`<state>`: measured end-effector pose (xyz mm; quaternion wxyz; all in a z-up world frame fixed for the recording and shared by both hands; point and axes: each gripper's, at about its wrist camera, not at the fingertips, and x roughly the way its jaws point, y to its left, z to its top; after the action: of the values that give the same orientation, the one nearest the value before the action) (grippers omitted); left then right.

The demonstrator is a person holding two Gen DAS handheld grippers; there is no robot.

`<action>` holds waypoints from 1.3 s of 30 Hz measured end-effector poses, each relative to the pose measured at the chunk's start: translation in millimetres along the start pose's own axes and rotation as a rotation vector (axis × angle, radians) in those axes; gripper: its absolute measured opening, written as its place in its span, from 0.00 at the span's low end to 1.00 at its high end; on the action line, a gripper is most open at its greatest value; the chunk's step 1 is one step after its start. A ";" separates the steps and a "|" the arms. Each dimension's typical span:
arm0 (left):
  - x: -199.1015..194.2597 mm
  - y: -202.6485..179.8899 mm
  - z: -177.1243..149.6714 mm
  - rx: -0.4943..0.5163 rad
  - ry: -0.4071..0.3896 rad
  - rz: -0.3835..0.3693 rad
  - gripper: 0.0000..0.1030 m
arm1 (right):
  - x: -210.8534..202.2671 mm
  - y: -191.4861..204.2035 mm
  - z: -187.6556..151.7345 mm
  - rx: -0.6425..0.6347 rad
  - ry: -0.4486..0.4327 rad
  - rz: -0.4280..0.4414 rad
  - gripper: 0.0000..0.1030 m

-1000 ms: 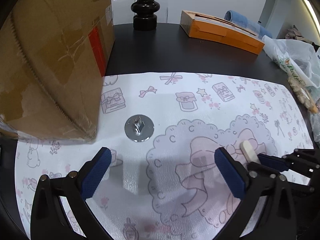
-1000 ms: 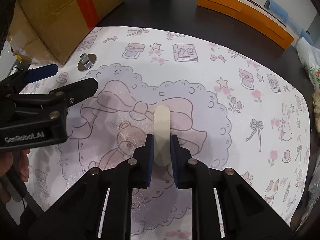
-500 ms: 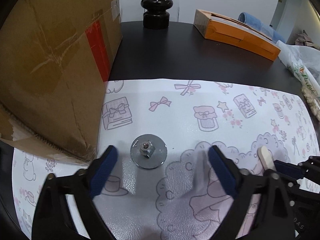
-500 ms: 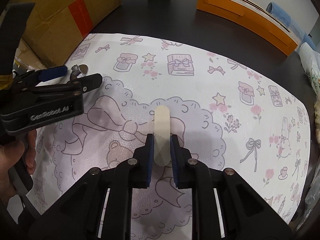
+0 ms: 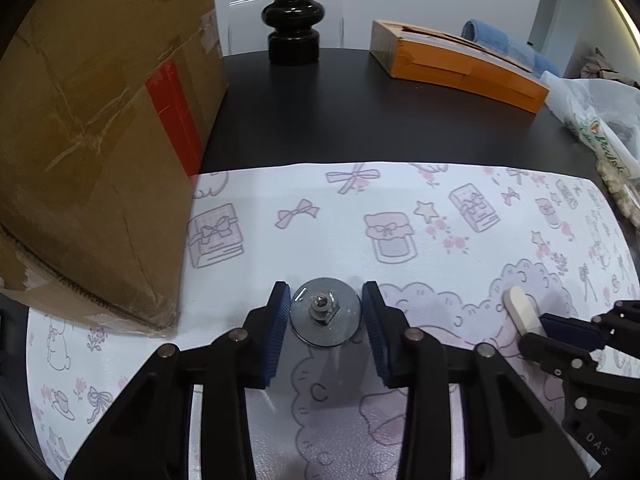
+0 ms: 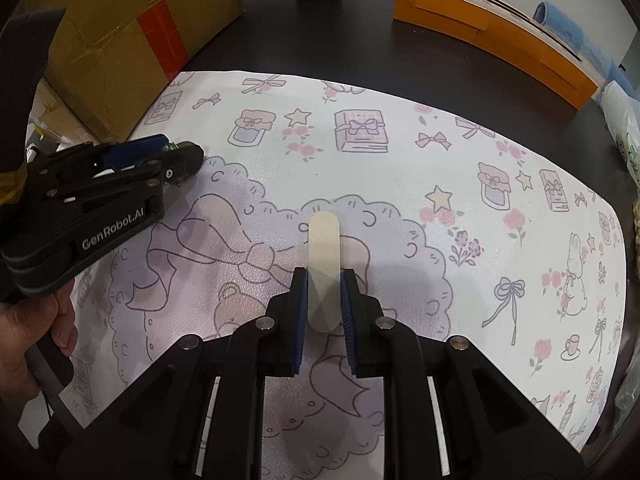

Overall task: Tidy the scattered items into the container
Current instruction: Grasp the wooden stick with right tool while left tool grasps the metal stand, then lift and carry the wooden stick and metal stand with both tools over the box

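A round metal disc with a bolt through it [image 5: 325,312] lies on the patterned mat [image 5: 360,216]. My left gripper [image 5: 325,308] is down over it, and its blue pads [image 5: 278,312] touch the disc's two edges. A flat cream stick [image 6: 324,240] points away from me, and my right gripper [image 6: 324,284] is shut on its near half, just above the mat. In the left wrist view the stick [image 5: 520,310] and the right gripper [image 5: 560,332] show at the right. The cardboard box [image 5: 100,140] stands at the left, its opening hidden.
A black vase [image 5: 294,20] and an orange carton [image 5: 456,64] stand at the back of the dark table. A plastic bag [image 5: 600,128] lies at the right edge. A hand [image 6: 36,328] holds the left gripper [image 6: 120,168] beside the box [image 6: 132,20].
My left gripper moved forward and down over the metal disc and narrowed from wide open until its pads met the disc. The right gripper kept hold of the stick and shifted slightly forward.
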<state>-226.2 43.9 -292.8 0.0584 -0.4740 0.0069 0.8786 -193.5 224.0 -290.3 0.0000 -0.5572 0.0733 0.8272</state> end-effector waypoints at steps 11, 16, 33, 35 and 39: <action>-8.9 -14.4 -5.6 0.026 -0.004 -0.023 0.23 | -15.3 -56.0 0.0 -0.025 0.001 0.029 0.16; -17.3 -17.3 -5.6 0.022 -0.004 -0.034 0.23 | -28.4 -73.7 -1.7 -0.015 -0.006 0.031 0.16; -98.9 -13.2 9.4 -0.005 -0.098 -0.060 0.23 | -102.1 -101.4 6.9 -0.011 -0.107 0.032 0.16; -113.2 -10.2 12.6 -0.011 -0.117 -0.061 0.23 | -115.3 -100.4 10.1 -0.014 -0.130 0.033 0.16; -140.7 0.0 20.8 -0.028 -0.156 -0.059 0.23 | -143.5 -97.2 23.6 -0.034 -0.181 0.029 0.16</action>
<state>-167.0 31.8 -164.0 0.0777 -0.4050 -0.0238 0.9107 -152.9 334.8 -161.1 -0.0148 -0.4788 0.0667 0.8753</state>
